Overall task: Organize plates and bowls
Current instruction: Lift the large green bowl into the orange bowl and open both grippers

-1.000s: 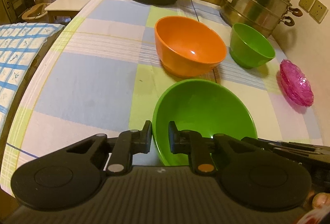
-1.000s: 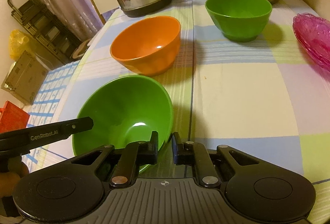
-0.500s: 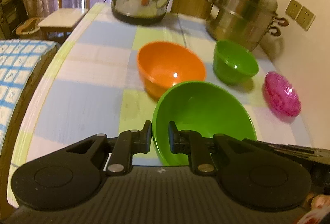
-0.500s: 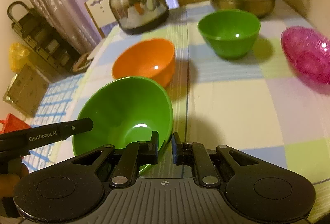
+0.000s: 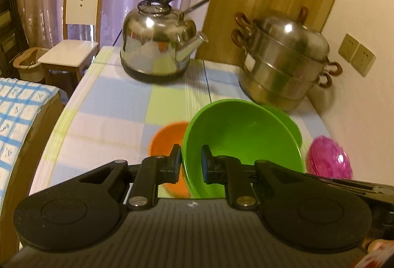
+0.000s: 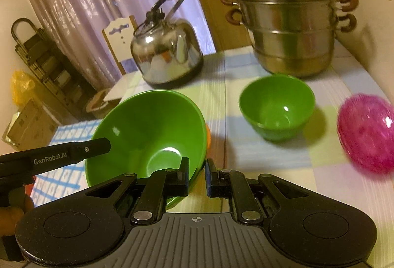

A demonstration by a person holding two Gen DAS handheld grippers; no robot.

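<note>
Large green plastic bowl held aloft over checked-cloth table — rim pinched on one side by left hand-held gripper, on other by right hand-held gripper. Below: orange plastic bowl, mostly hidden. Nearby — small green bowl, pink glass dishes.

My left gripper is pinching the big green bowl's rim, holding it above the orange bowl.

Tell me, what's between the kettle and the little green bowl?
Nothing, just bare checked tablecloth between the kettle and small green bowl, seen in the right wrist view.
</note>
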